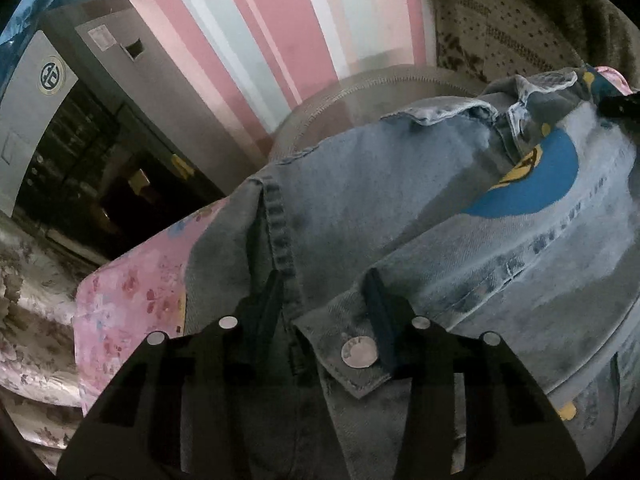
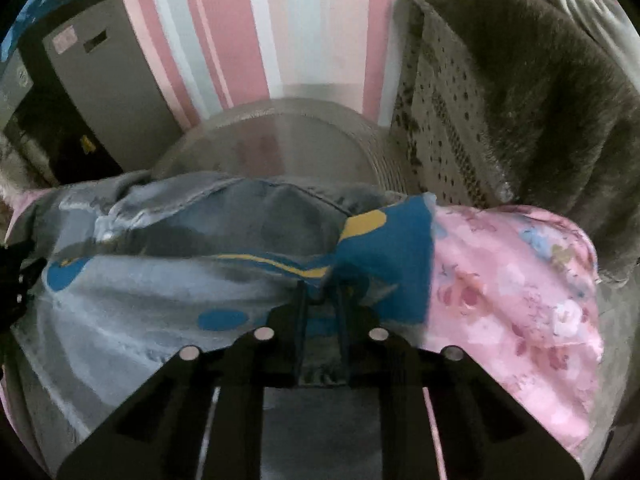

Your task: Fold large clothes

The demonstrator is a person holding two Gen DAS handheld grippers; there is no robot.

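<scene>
A light blue denim jacket (image 1: 420, 208) with blue and yellow printed patches lies on a pink floral sheet (image 1: 128, 304). My left gripper (image 1: 324, 284) is open, its fingers astride a cuff with a metal snap button (image 1: 359, 352). The jacket also shows in the right wrist view (image 2: 160, 280). My right gripper (image 2: 320, 292) is shut on a fold of the blue and yellow printed part of the jacket and holds it a little raised. The right gripper also shows at the far right of the left wrist view (image 1: 620, 106).
The pink floral sheet (image 2: 512, 300) covers the surface right of the jacket. A grey round cushion (image 2: 280, 148) lies behind it. A grey furry blanket (image 2: 540, 100) stands at the right. A grey cabinet (image 1: 80, 92) stands at the left before a pink striped wall (image 2: 280, 20).
</scene>
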